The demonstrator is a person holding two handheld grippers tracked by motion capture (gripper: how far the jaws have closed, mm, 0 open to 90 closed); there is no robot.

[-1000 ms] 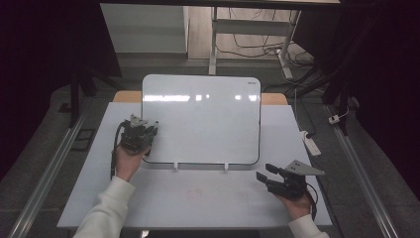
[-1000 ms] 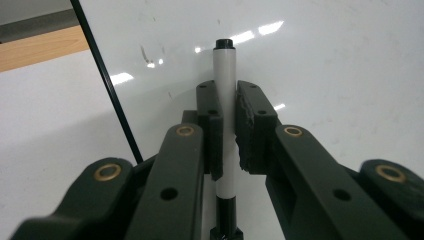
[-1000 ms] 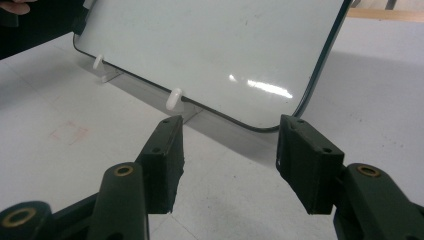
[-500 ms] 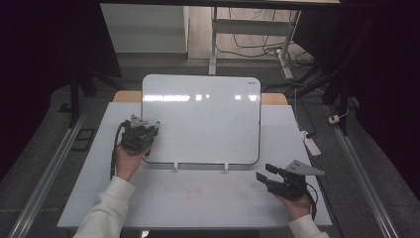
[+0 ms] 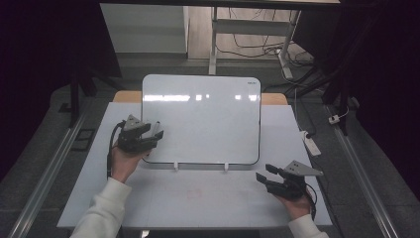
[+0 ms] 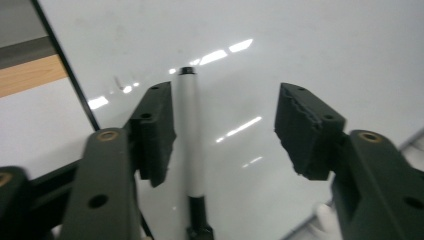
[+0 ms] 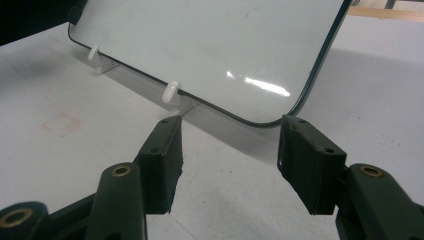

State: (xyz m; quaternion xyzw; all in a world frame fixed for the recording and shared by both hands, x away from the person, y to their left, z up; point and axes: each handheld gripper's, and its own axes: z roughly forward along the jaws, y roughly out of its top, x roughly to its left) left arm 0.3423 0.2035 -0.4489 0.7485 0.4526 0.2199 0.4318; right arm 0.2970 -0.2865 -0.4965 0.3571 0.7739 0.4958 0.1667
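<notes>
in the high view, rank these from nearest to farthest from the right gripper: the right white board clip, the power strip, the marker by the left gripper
From the right gripper:
1. Right white clip, at the whiteboard's bottom edge, just up-left of the gripper.
2. Power strip, off the table's right edge.
3. Marker, far left, at the left gripper.
</notes>
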